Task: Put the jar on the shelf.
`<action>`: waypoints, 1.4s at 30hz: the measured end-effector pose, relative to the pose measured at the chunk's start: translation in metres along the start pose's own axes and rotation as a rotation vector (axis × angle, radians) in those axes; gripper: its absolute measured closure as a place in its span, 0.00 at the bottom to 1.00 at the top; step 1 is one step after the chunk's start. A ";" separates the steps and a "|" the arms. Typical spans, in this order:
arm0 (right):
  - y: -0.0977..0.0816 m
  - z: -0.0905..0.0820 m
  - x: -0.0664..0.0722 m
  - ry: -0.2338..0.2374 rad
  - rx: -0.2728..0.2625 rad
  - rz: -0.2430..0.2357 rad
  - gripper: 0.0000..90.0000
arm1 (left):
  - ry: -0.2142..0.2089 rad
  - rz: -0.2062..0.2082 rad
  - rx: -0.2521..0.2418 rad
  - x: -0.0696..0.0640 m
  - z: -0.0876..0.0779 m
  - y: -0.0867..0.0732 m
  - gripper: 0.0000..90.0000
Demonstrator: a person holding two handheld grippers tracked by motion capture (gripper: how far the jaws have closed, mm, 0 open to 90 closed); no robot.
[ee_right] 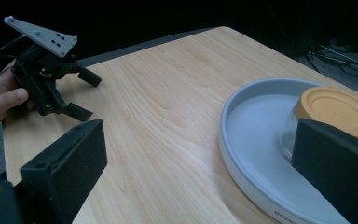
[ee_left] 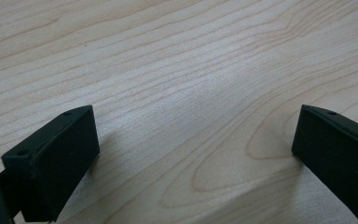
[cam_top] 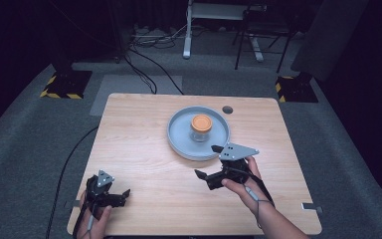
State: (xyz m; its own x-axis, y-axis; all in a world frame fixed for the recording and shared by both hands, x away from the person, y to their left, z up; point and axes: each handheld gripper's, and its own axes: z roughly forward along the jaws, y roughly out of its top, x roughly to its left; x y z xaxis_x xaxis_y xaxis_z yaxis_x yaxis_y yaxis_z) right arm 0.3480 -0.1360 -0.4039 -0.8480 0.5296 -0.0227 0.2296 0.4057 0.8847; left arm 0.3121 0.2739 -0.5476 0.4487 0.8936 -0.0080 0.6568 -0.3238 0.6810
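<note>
From the high view, a person's two hands hold tongs over a pale wooden desk (cam_top: 144, 149). The right tongs (cam_top: 209, 162) hover with jaws spread and nothing between them, just short of a grey round tray (cam_top: 179, 144). A clear jar with an orange lid (cam_top: 201, 128) stands upright inside that tray, just beyond the right tongs and apart from them. The left tongs (cam_top: 125, 195) sit low at the near left corner of the desk, jaws also parted, well away from the tray and jar.

In the left gripper view, the left tongs (ee_left: 193, 144) stand wide apart, and bare wood grain lies between and ahead of the two black jaws.

In the right gripper view, the right tongs (ee_right: 200, 154) are spread wide and empty. The tray (ee_right: 242, 154) lies ahead of them toward the right jaw, its rim close by; the jar (ee_right: 328, 112) rises just behind that jaw, partly hidden by it. Far off to the left, beyond the left jaw, the other hand (ee_right: 0, 100) grips the left tongs (ee_right: 85, 94), whose jaws stand open above the desk (ee_right: 158, 116)
</note>
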 end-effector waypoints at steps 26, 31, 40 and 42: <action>-0.023 -0.011 0.025 0.044 -0.005 0.002 0.04 | 0.000 0.000 0.000 0.000 0.000 0.000 0.00; -0.029 -0.014 0.027 0.049 -0.005 0.010 0.04 | 0.000 0.000 0.000 0.000 0.000 0.000 0.00; -0.038 -0.016 0.030 0.054 -0.001 0.018 0.04 | 0.000 0.000 0.000 0.000 0.000 0.000 0.00; -0.040 -0.016 0.031 0.055 0.000 0.017 0.04 | 0.000 0.000 0.000 0.000 0.000 0.000 0.00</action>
State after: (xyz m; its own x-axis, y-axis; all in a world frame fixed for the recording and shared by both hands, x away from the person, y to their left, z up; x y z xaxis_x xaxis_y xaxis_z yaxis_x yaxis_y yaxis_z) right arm 0.3048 -0.1480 -0.4322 -0.8689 0.4946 0.0180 0.2442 0.3967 0.8849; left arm 0.3121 0.2739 -0.5476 0.4486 0.8937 -0.0081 0.6567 -0.3234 0.6813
